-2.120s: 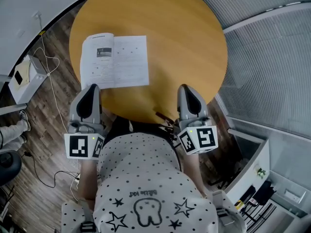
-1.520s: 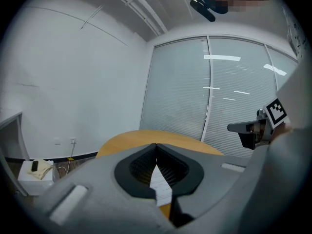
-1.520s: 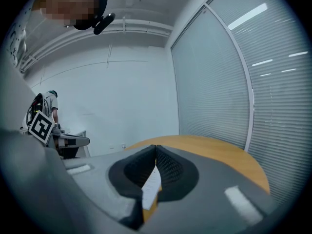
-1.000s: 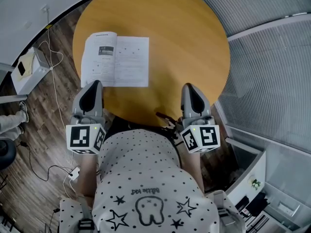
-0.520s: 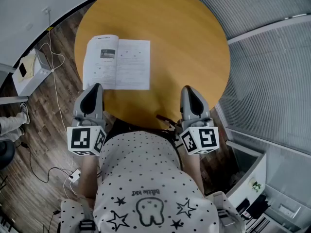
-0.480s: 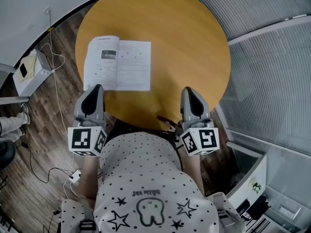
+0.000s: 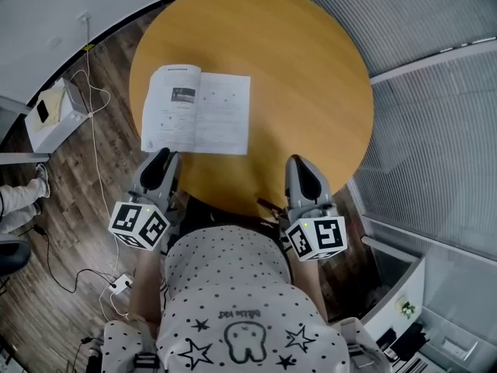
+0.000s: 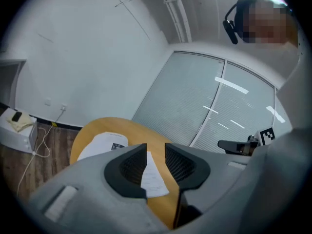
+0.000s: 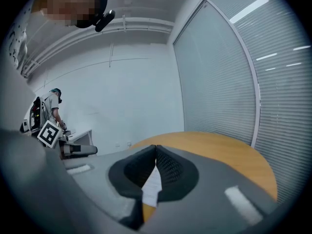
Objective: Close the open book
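While the jaws of the left gripper [image 8: 156, 152] stand partly apart, having just been opening, nothing lies between them. The pale strip in the gap is only the book [image 8: 105, 143] seen farther off on the counter. The right gripper [image 9: 156, 152] has its jaws closed tip to tip on nothing, with a sliver of page showing below them.

From the head view, both grippers sit at the near rim of the counter [image 7: 303, 61], the left one just short of the book's near left corner and the right one well off to its side. Neither touches paper.

The task looks barely begun. The book lies flat and fully open, both pages up, on the left half of the round top with its spine running away from the person, and no page is lifted. By my reading everything is left to do: reach a page edge, lift one half, fold it over the spine and press it flat.

The counter is a bare round slab of orange-brown wood with nothing else on it. Beneath it is a dark plank floor [image 7: 78, 200], where a white box [image 7: 53, 117] stands to the left with a thin cable [image 7: 95, 142] trailing past it. Slatted glass walls [image 7: 443, 115] curve round the right side, and a plain white wall closes the left. In the right gripper view another person [image 9: 52, 106] stands far back by some equipment.
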